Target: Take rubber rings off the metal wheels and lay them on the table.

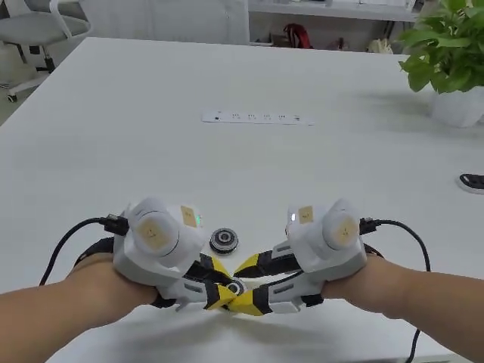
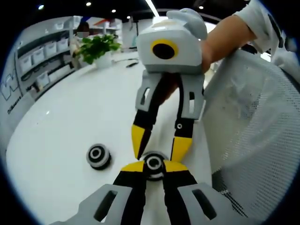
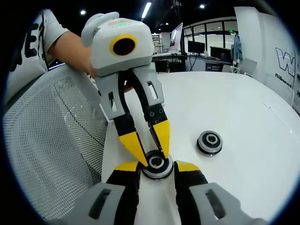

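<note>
A small metal wheel (image 1: 236,288) with a black rubber ring is held just above the white table (image 1: 249,174) near its front edge, between both grippers. My left gripper (image 2: 153,168) is shut on this wheel (image 2: 153,163) from one side. From the opposite side my right gripper (image 3: 157,168) is shut on the same wheel (image 3: 157,163); its yellow fingertips (image 2: 139,139) straddle the rim. In the head view the left gripper (image 1: 221,292) and right gripper (image 1: 246,286) meet tip to tip. A second ringed wheel (image 1: 224,240) lies flat on the table just behind them.
A white power strip (image 1: 257,117) lies mid-table. A potted plant (image 1: 448,57) stands at the far right, with a small black object (image 1: 473,181) near the right edge. Black cables (image 1: 72,234) trail from both grippers. A mesh chair back (image 2: 243,131) is close behind the hands.
</note>
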Demonstrator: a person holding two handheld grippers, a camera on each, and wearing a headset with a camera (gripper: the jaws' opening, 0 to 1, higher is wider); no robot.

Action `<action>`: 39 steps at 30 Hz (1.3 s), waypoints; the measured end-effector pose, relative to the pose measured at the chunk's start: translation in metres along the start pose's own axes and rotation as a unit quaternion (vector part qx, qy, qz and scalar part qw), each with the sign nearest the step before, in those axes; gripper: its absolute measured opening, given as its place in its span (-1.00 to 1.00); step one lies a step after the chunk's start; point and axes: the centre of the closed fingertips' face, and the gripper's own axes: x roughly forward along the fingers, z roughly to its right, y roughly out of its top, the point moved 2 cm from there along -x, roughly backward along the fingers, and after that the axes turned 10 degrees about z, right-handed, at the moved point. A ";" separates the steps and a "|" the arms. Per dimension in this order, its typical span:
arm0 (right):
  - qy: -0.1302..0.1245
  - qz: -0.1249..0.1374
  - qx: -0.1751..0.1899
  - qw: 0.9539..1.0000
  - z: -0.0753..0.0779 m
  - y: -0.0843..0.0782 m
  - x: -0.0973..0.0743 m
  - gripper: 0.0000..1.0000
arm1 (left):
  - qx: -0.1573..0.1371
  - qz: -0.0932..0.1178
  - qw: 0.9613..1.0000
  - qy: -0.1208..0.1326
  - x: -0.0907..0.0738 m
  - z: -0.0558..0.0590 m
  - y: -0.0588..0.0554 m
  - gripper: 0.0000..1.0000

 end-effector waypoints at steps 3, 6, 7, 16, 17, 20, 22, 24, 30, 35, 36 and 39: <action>0.001 -0.010 -0.008 1.000 -0.001 -0.005 0.000 -0.51 | 0.001 0.001 1.000 0.001 0.000 0.000 0.000 -0.74; 0.000 -0.007 -0.003 1.000 0.000 -0.004 -0.001 -0.51 | 0.002 0.001 1.000 0.002 0.000 0.000 0.000 -0.74; 0.000 -0.007 -0.004 1.000 0.000 -0.004 -0.001 -0.51 | 0.004 0.001 1.000 0.002 0.000 0.000 0.000 -0.74; -0.003 -0.009 -0.001 1.000 0.000 -0.006 -0.004 -0.52 | 0.008 0.000 1.000 0.004 -0.001 0.001 0.000 -0.74; -0.003 -0.009 0.000 1.000 0.000 -0.006 -0.004 -0.53 | 0.009 0.000 1.000 0.004 -0.001 0.000 0.000 -0.74; -0.003 -0.010 0.002 1.000 0.000 -0.007 -0.004 -0.53 | 0.009 0.000 1.000 0.005 -0.001 0.000 0.000 -0.74; -0.003 -0.010 0.002 1.000 0.000 -0.007 -0.005 -0.54 | 0.010 0.000 1.000 0.006 0.000 0.000 -0.001 -0.74; -0.003 -0.010 0.003 1.000 0.000 -0.007 -0.005 -0.54 | 0.010 0.000 1.000 0.006 0.000 0.000 -0.001 -0.74; -0.002 -0.015 0.006 1.000 0.000 -0.008 -0.007 -0.57 | 0.012 0.000 1.000 0.006 -0.001 0.000 -0.001 -0.74; -0.001 -0.016 0.014 1.000 0.000 -0.008 -0.008 -0.59 | 0.012 0.001 1.000 0.007 -0.001 0.000 -0.001 -0.75; -0.001 -0.016 0.015 1.000 0.000 -0.008 -0.008 -0.59 | 0.012 0.001 1.000 0.007 -0.001 0.000 -0.001 -0.75; -0.001 -0.017 0.018 1.000 0.000 -0.009 -0.009 -0.61 | 0.011 0.001 1.000 0.007 -0.001 0.000 -0.001 -0.75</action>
